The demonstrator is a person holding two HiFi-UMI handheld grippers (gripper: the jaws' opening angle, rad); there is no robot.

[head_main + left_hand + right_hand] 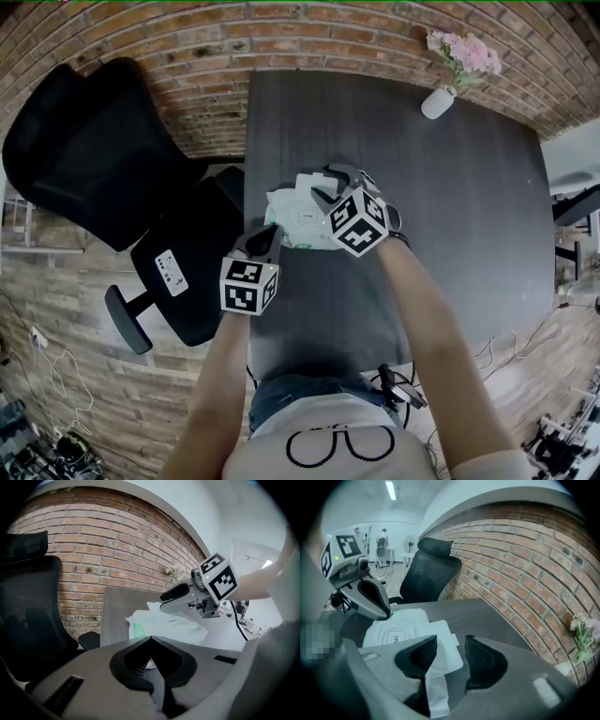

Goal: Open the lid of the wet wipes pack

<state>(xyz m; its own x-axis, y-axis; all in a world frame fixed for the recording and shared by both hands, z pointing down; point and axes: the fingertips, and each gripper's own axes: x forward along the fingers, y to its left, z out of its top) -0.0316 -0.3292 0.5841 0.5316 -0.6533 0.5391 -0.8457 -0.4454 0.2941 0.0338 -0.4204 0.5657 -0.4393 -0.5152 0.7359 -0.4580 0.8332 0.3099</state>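
Note:
The white wet wipes pack [292, 220] lies on the dark table [450, 206] near its left edge. My left gripper [262, 240] is at the pack's near left end; in the left gripper view [150, 641] its jaws meet with a white sliver of the pack between them. My right gripper [328, 187] is over the pack's far side. In the right gripper view [451, 653] its jaws stand apart, and a flat white flap [443, 644] with a small tab lies between them, not pinched. The "OPEN" label [396, 638] shows on the pack's top.
A black office chair [103, 159] stands just left of the table. A white vase with pink flowers [439, 99] is at the table's far right. Brick wall lies beyond the table, and cables run on the floor at the right.

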